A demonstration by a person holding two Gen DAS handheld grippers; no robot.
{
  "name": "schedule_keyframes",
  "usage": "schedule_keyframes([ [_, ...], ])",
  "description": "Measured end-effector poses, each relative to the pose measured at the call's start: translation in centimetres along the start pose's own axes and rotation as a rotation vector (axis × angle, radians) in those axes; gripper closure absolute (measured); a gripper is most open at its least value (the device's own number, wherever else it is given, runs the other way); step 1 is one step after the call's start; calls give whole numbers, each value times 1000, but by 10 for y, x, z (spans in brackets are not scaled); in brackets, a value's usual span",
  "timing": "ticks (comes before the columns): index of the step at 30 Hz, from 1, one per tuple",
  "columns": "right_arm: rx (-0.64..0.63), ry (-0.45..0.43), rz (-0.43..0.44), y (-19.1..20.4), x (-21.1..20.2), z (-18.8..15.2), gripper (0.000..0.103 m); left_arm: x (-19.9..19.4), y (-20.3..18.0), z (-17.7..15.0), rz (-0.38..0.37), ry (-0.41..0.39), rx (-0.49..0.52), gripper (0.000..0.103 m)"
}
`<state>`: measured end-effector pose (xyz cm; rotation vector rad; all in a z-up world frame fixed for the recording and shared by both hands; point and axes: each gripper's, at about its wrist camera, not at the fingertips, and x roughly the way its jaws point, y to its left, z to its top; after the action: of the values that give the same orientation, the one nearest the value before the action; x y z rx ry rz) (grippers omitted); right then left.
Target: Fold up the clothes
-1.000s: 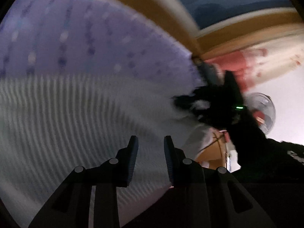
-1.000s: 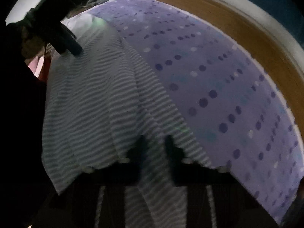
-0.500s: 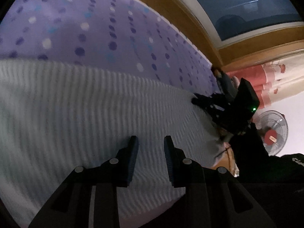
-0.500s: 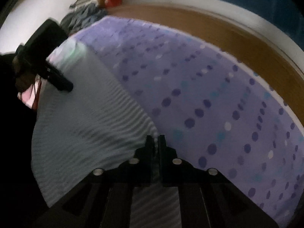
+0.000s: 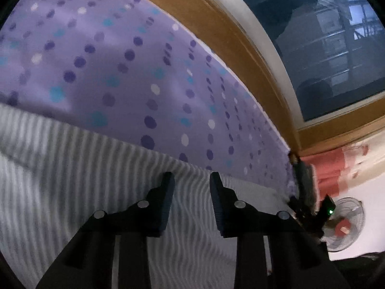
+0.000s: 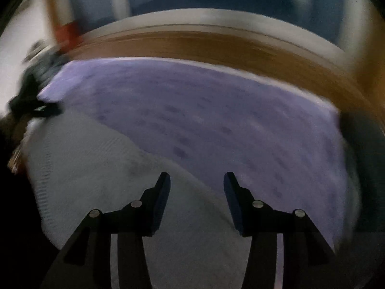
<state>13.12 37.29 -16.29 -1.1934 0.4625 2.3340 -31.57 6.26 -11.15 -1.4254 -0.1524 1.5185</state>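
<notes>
A grey-and-white striped garment [image 5: 72, 168] lies spread on a purple dotted bedsheet [image 5: 120, 72]. My left gripper [image 5: 191, 180] hovers over the garment near its far edge. Its jaws are opening, the stripes show through the gap, and nothing is pinched. In the right wrist view, which is blurred, the garment [image 6: 96, 168] fills the lower left. My right gripper [image 6: 196, 180] is above its edge, jaws opening wide with nothing between them. Each gripper also appears small in the other's view: the right gripper [image 5: 310, 207] with a green light, the left gripper [image 6: 31, 106] at the garment's far corner.
A wooden bed frame [image 5: 216, 24] and a dark window [image 5: 324, 48] run behind the bed. A standing fan [image 5: 344, 224] and a red-and-cream curtain [image 5: 329, 168] are off the bed's end. A heap of dark clothes [image 6: 45, 67] lies at the sheet's far left corner.
The right gripper, shut on the striped garment's edge before, has let go and opened wide. The garment has settled flat on the sheet. Both grippers have swung sideways along it.
</notes>
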Motion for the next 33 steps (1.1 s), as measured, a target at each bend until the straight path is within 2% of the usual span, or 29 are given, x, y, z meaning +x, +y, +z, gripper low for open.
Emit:
schedule_keyframes([
  [2, 108, 13, -13, -19, -3, -17, 56, 3, -4, -2, 24, -10, 60, 71],
  [4, 189, 15, -2, -33, -5, -31, 56, 8, -1, 0, -14, -37, 20, 71],
  [6, 192, -22, -18, -32, -8, -38, 69, 9, 2, 1, -42, -55, -8, 71],
  [7, 162, -25, -52, -27, -8, -39, 81, 8, 4, 1, -55, -60, -19, 71],
  [9, 147, -49, -72, -26, -12, -39, 91, 6, 5, 2, -53, -66, -34, 71],
  [10, 147, -63, -74, -26, -15, -38, 94, 4, 0, 0, -23, -67, -26, 71],
  [12, 191, -90, -77, -37, -21, -39, 95, -2, -22, -9, 22, -85, 57, 70],
  [15, 284, -90, -54, -56, -22, -47, 95, 4, -75, -34, -34, -47, 247, 70],
  [16, 298, -87, -60, -56, -21, -49, 90, 12, -91, -46, -50, 0, 307, 70],
  [17, 307, -84, -76, -55, -19, -50, 75, 20, -102, -56, -63, 38, 344, 70],
  [19, 332, -81, -103, -55, -19, -52, 54, 37, -113, -73, -74, 97, 384, 70],
  [23, 342, -103, -119, -51, -28, -48, 51, 56, -106, -91, -18, 139, 363, 69],
  [27, 236, -141, -88, -35, -26, -28, 48, 53, -100, -90, -41, 136, 322, 69],
  [28, 209, -140, -73, -31, -22, -21, 52, 53, -98, -90, -52, 132, 307, 69],
  [29, 177, -138, -59, -25, -17, -14, 67, 52, -95, -92, -64, 126, 298, 69],
  [31, 95, -115, -70, -10, -8, -5, 89, 49, -91, -97, -77, 113, 284, 69],
  [33, 42, -67, -102, -6, 6, -2, 91, 45, -90, -102, -68, 103, 281, 69],
])
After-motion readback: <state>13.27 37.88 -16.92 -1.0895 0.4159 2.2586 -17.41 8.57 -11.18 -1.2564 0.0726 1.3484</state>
